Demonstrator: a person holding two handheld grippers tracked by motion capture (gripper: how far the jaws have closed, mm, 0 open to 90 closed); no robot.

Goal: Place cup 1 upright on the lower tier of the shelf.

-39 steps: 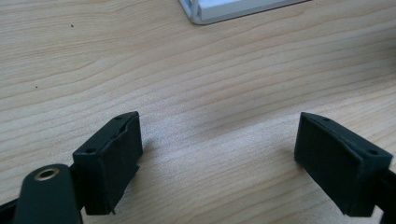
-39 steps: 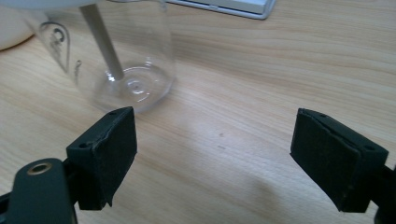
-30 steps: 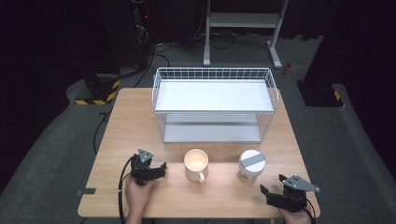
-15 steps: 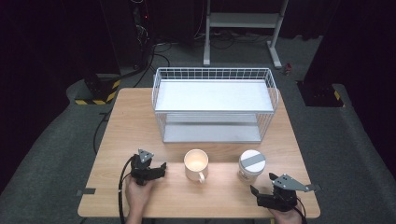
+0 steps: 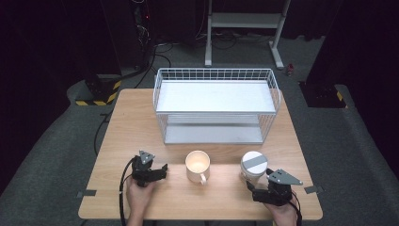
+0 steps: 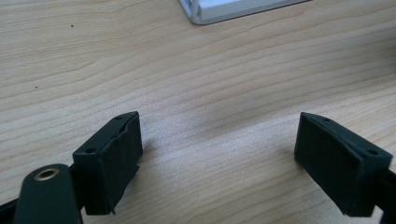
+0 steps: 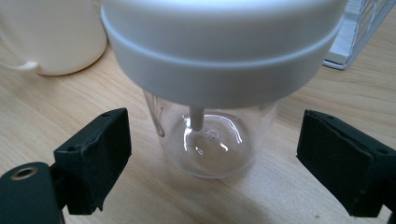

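Jar [image 7: 212,93] between spread right claw [image 7: 224,163] jaws

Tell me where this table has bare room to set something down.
Bare wood lies left of the white wire basket, and along the front edge between the left tool and right tool. Crowded: cream ceramic mug and white-lidded clear glass jar before the basket.

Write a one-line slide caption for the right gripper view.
Open right gripper faces a clear jar with a white lid; cream mug behind.

Mug [image 5: 197,165] sits left of jar [image 5: 253,165] (both upright); wire rack [image 5: 216,104] stands behind them.
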